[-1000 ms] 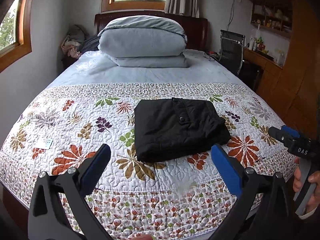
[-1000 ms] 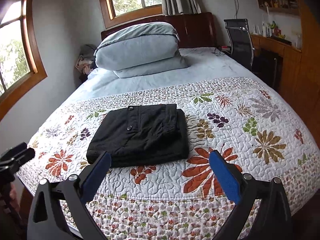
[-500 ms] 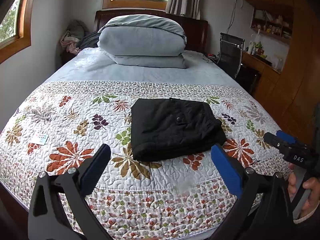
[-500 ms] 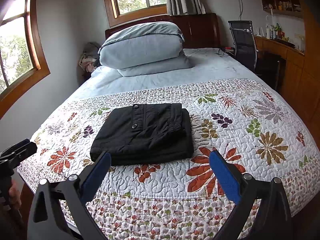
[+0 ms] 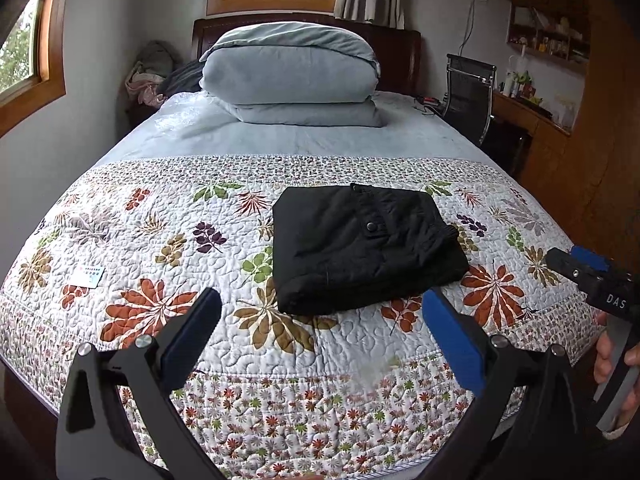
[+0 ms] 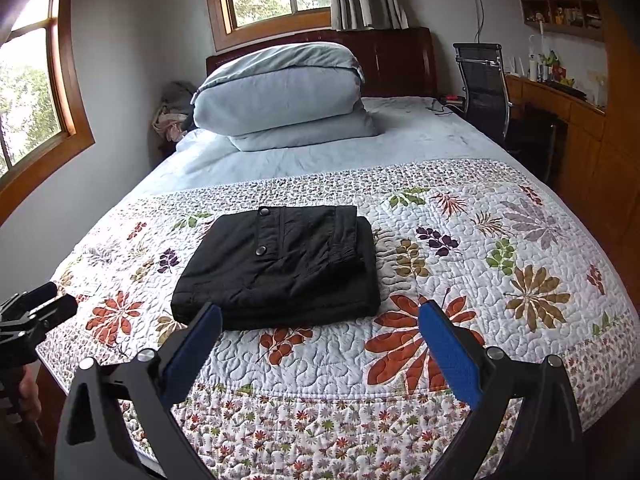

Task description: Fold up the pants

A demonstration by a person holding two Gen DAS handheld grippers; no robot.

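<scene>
Black pants (image 5: 360, 246) (image 6: 284, 266) lie folded into a compact rectangle on the floral quilt (image 5: 160, 264) (image 6: 480, 280) near the foot of the bed. My left gripper (image 5: 320, 312) hovers open above the quilt's near edge, short of the pants, with nothing between its blue pads. My right gripper (image 6: 318, 324) is open too, just in front of the pants' near edge, holding nothing. Seen from the left wrist, the right gripper (image 5: 584, 272) sits off the bed's right side in a hand (image 5: 608, 356). Part of the left gripper (image 6: 36, 312) shows at the far left of the right wrist view.
A folded grey-blue duvet (image 5: 292, 76) is stacked at the headboard. A black office chair (image 5: 470, 100) and a wooden desk (image 5: 532, 128) stand right of the bed. Clothes (image 5: 148, 76) are heaped in the far left corner. A small white card (image 5: 90, 277) lies on the quilt's left.
Both grippers have drawn back and risen a little from the bed; the pants look smaller and farther off. The pants have not moved, and both grippers stay open.
</scene>
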